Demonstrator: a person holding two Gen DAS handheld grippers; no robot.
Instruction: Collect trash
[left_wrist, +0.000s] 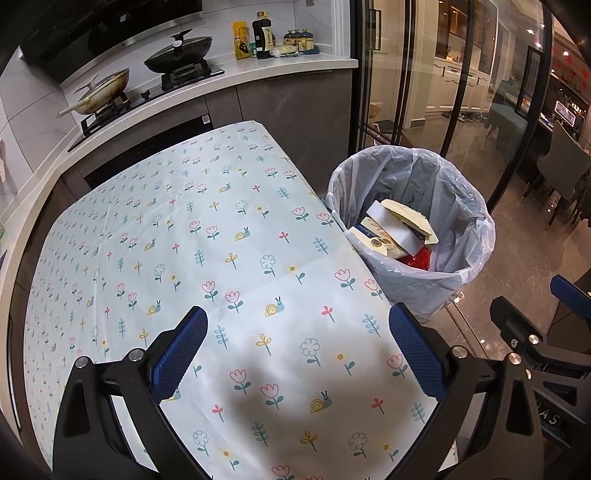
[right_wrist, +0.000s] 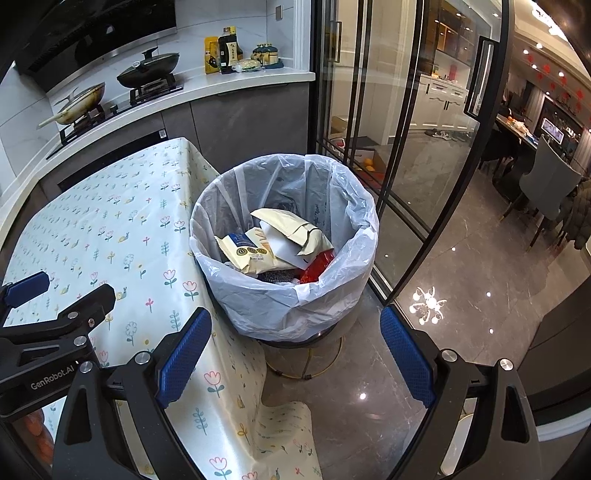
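Spread right fingers (right_wrist: 406, 354) hover before trash (right_wrist: 273, 240) in bin (right_wrist: 236, 295).

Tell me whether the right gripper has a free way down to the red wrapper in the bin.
Probably yes. The right gripper is open and empty, facing the bin, whose mouth is uncovered. The red wrapper shows at the near side, though a cream bag overlaps its upper edge.

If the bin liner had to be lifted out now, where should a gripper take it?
Pinch the plastic liner where it folds over the bin's rim on the near right side, coming from above. There the film hangs loose and bunched; the table crowds the left side.
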